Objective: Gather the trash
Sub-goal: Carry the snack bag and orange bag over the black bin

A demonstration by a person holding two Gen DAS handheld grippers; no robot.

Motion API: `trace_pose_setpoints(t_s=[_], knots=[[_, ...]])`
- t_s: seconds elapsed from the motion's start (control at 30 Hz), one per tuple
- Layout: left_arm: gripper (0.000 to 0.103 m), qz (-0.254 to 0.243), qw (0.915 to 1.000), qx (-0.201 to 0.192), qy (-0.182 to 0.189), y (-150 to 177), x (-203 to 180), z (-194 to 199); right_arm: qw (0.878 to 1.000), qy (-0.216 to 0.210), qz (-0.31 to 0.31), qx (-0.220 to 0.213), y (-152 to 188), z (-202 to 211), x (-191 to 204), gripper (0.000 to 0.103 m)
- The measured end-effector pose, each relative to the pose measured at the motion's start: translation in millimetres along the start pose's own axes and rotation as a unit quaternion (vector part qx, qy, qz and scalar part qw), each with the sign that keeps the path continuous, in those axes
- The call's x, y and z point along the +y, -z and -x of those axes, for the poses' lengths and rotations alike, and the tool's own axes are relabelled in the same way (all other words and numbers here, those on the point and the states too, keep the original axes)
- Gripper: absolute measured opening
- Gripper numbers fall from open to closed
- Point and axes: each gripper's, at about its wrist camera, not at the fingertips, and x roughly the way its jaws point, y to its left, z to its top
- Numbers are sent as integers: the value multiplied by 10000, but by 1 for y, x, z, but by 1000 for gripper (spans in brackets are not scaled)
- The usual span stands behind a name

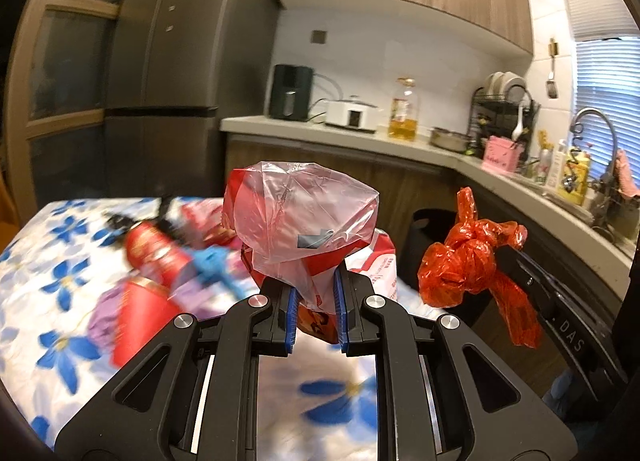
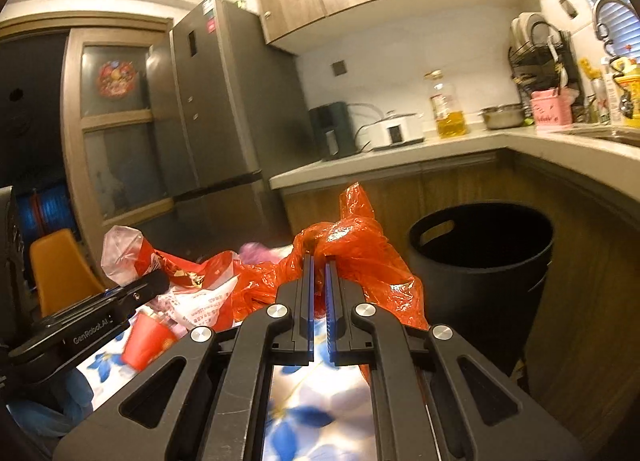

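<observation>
My left gripper is shut on a clear plastic bag with red packaging inside, held above the flowered table. It also shows in the right wrist view at the left. My right gripper is shut on a knotted red plastic bag; that bag shows in the left wrist view, to the right of the table. A black trash bin stands open on the floor just right of the red bag. More red wrappers and trash lie blurred on the table.
A counter runs along the back and right with an oil bottle, a white cooker, a dish rack and a sink. A grey fridge stands at the left. An orange chair is left of the table.
</observation>
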Motion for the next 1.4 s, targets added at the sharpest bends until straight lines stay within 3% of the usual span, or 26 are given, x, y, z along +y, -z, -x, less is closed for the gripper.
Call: trace_pose_setpoints(t_s=[0.37, 0.63, 1.4], knots=[[14, -212, 9959, -320, 818, -42, -85, -57, 9952, 815, 22, -541, -44, -5, -66, 6], [14, -352, 9938, -347, 999, -55, -135, -109, 9917, 1083, -66, -689, -63, -19, -104, 6], [16, -385, 9925, 66, 1160, -48, -174, -192, 9914, 1225, -337, -330, -66, -70, -156, 7]])
